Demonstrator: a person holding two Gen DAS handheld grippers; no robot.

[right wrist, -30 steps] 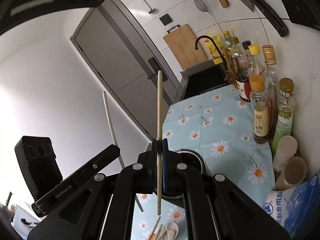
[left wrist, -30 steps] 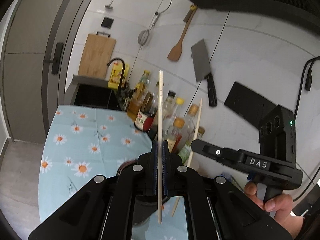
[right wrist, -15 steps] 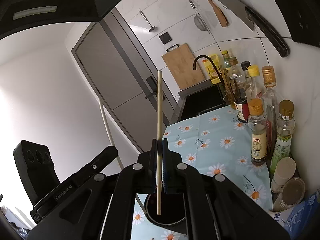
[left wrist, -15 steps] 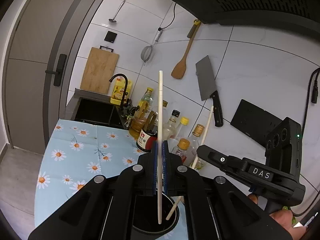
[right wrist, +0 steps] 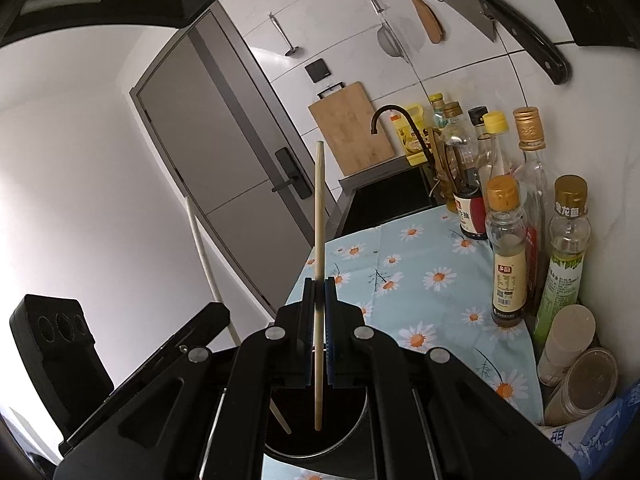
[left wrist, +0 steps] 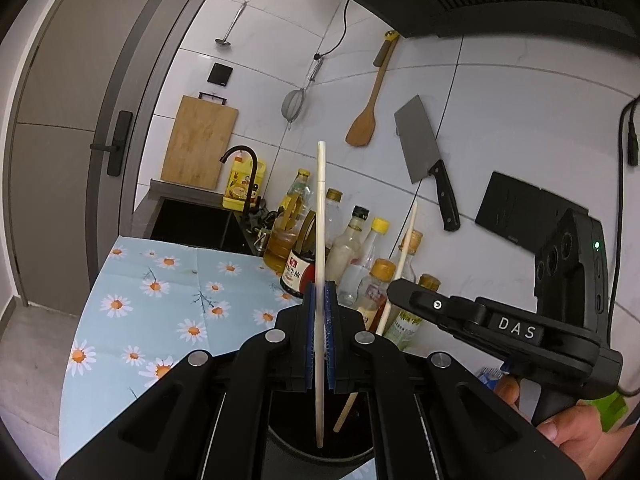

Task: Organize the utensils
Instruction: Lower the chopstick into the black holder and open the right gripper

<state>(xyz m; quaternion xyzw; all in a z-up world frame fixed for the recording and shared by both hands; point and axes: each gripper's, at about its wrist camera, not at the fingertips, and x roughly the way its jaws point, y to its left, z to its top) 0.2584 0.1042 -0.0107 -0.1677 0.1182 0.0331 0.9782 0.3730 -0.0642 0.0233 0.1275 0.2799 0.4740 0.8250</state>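
Kitchen counter under a daisy-print cloth [left wrist: 168, 300], bottles [right wrist: 506, 248] ranked along the tiled wall. Our left gripper [left wrist: 319, 334] pinches a pale chopstick [left wrist: 320, 216] upright; our right gripper [right wrist: 319, 334] pinches a wooden chopstick [right wrist: 319, 216] likewise. Both lower tips hang inside the black utensil cup [right wrist: 356, 420], just beside each other. We see open cloth between the cup and the sink [left wrist: 192, 224].

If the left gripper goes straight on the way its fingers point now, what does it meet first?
Most likely the group of glass condiment bottles standing at the white tiled wall. The left gripper, shut on a pale chopstick, points across the daisy-printed tablecloth at them. Depth is unclear.
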